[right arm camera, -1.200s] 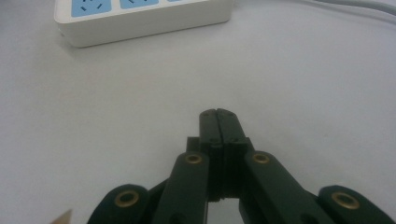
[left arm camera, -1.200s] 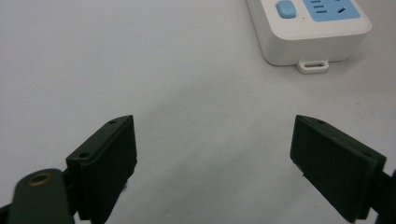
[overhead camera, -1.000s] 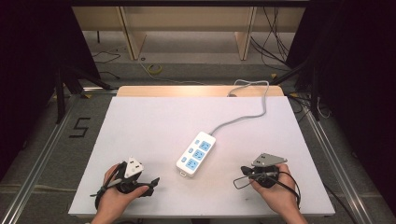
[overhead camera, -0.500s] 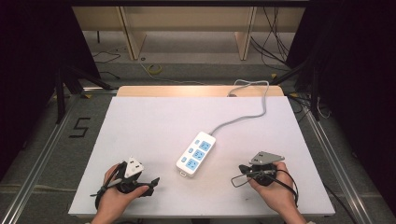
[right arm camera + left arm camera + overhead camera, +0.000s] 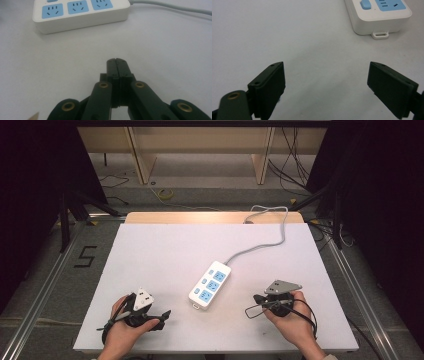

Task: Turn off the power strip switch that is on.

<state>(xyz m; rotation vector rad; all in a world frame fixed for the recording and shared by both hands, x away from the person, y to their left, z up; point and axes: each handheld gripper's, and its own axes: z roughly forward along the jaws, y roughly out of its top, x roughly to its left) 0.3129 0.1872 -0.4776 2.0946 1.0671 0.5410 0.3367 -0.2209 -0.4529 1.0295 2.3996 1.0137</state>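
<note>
A white power strip point(image 5: 210, 285) with blue sockets lies near the middle of the white table point(image 5: 165, 255), its grey cable point(image 5: 272, 237) running off to the far right edge. The strip's near end point(image 5: 379, 17) is up ahead of my left gripper point(image 5: 347, 87), whose jaws stand wide open over bare table. In the high view that left gripper point(image 5: 159, 316) rests at the front left, held by a hand. My right gripper point(image 5: 256, 299) sits at the front right, pointing left at the strip point(image 5: 82, 12); its jaws point(image 5: 116, 65) are pressed together with nothing between them.
Beyond the table's far edge is a wooden shelf frame point(image 5: 200, 150) with loose cables point(image 5: 165, 195) on the floor. A "5" marker point(image 5: 85, 256) is on the floor at the left. Metal rails point(image 5: 45, 285) run along both table sides.
The right hand and gripper have shifted slightly; the left gripper and the power strip have stayed put.
</note>
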